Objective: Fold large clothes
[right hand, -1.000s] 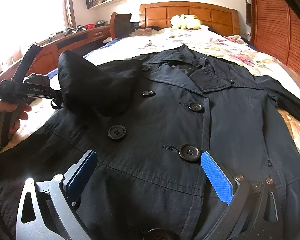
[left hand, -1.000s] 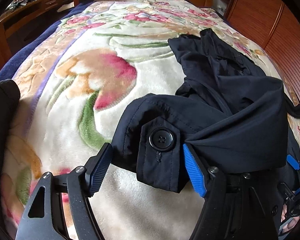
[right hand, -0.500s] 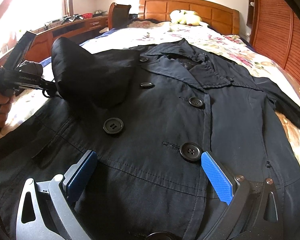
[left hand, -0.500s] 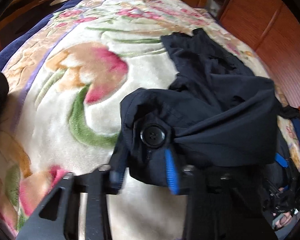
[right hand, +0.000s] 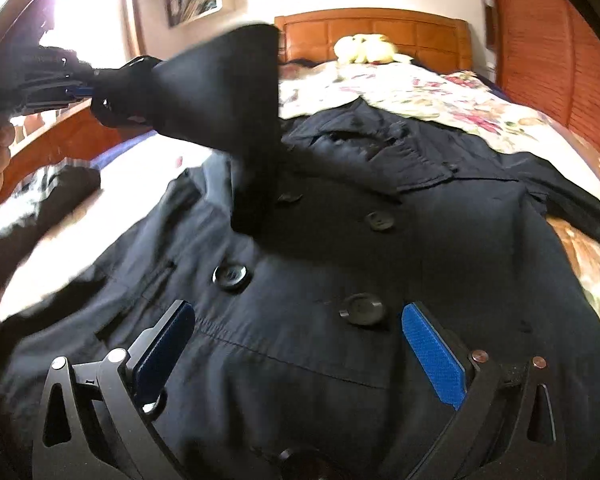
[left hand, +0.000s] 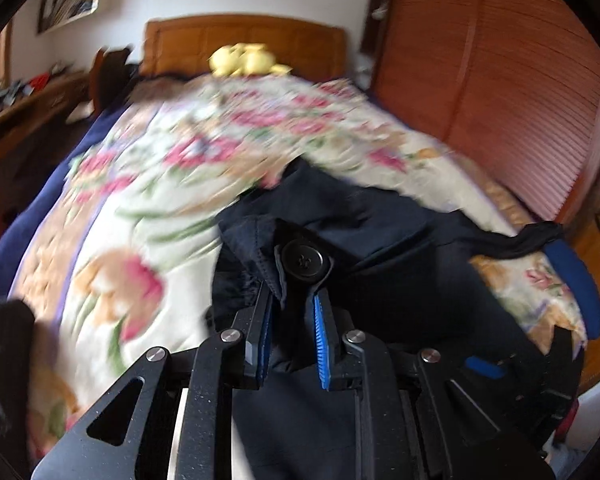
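Note:
A dark navy double-breasted coat (right hand: 340, 248) lies face up on the flowered bedspread (right hand: 420, 96). My left gripper (left hand: 290, 304) is shut on the coat's sleeve cuff (left hand: 260, 256), just below its black button (left hand: 305, 261). In the right wrist view the left gripper (right hand: 80, 90) holds that sleeve (right hand: 224, 92) lifted above the coat's left side. My right gripper (right hand: 296, 328) is open and empty, low over the coat's front between two buttons. The other sleeve (right hand: 572, 200) lies out to the right.
A wooden headboard (right hand: 380, 28) with a yellow plush toy (right hand: 364, 48) is at the far end. A slatted wooden wardrobe (left hand: 500, 92) stands right of the bed. A wooden desk (left hand: 24, 120) runs along the left. Dark clothing (right hand: 60, 188) lies at the bed's left edge.
My left gripper closed on the sleeve cuff and lifted it up, raising the sleeve above the coat. The right gripper stayed open over the coat front.

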